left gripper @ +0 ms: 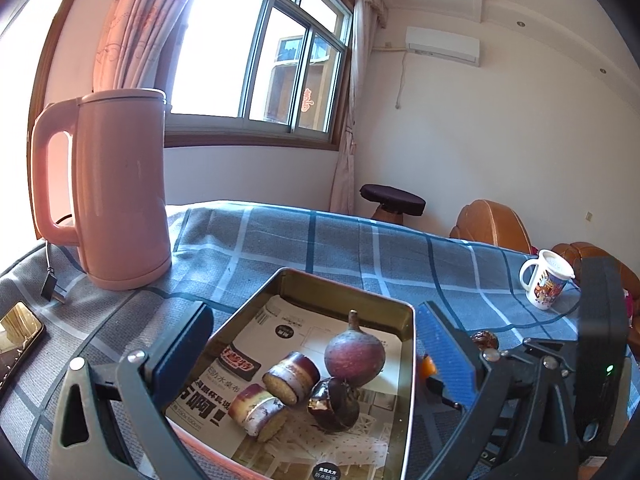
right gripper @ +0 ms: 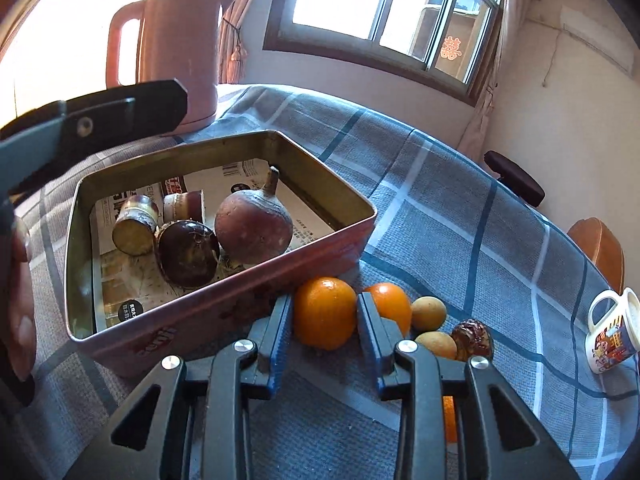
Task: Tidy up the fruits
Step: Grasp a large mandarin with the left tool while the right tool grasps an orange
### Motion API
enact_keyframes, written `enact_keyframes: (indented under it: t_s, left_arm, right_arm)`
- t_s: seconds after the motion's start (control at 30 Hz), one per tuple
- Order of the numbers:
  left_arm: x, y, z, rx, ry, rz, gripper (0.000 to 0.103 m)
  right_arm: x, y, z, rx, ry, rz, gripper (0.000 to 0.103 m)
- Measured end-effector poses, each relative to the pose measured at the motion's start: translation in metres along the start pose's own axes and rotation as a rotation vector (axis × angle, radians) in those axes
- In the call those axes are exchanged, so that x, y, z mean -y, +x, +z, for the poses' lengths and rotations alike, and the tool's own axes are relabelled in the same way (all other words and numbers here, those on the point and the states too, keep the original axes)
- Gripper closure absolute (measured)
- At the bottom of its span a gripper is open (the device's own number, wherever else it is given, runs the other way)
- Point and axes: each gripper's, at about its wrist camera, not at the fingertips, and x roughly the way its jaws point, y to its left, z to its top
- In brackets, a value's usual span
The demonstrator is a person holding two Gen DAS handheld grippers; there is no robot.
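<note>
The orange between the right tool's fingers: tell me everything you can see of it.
The orange is round, bright and glossy, with a smooth unbroken peel. It sits on the blue checked tablecloth, just outside the near wall of the metal tin. The right tool has its blue-padded fingers on either side of it, pressing on its flanks. A second orange lies close behind the right finger. Its underside is hidden.

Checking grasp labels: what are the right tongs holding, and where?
The right tongs are shut on the nearer orange, pads on its left and right sides, low on the table.
</note>
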Motion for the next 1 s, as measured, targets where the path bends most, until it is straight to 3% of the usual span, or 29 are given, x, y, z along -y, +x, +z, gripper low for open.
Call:
enact_keyframes:
  t_s: [0.23, 0.37, 0.57, 0.63, 0.77, 0.83, 0.93, 1.0]
  left_arm:
    - [0.051, 0.002, -0.002, -0.058, 0.109, -0.100, 0.000]
    - [0.086, 0.016, -0.010, -0.148, 0.146, -0.197, 0.000]
    - [0.139, 0.035, -0.031, -0.267, 0.254, -0.272, 0.005]
    - [0.153, 0.041, -0.036, -0.307, 0.274, -0.304, 0.015]
    - [0.177, 0.055, -0.042, -0.359, 0.318, -0.329, 0.019]
    - [0.183, 0.062, -0.044, -0.392, 0.322, -0.341, 0.027]
    - [0.190, 0.076, -0.051, -0.440, 0.341, -0.326, 0.054]
    - [0.189, 0.078, -0.052, -0.449, 0.335, -0.332, 0.054]
  right_arm:
    - [0.057, -0.052, -0.025, 0.084, 0.173, -0.065, 0.069]
    - [0.094, -0.067, -0.048, 0.082, 0.288, -0.120, 0.069]
    - [0.130, -0.069, -0.076, 0.074, 0.409, -0.170, 0.069]
    - [0.133, -0.070, -0.081, 0.075, 0.425, -0.170, 0.069]
    - [0.139, -0.071, -0.086, 0.078, 0.443, -0.173, 0.069]
    - [0.139, -0.073, -0.087, 0.079, 0.440, -0.184, 0.069]
    - [0.143, -0.074, -0.089, 0.087, 0.453, -0.175, 0.068]
    - [0.144, -0.074, -0.090, 0.090, 0.454, -0.170, 0.068]
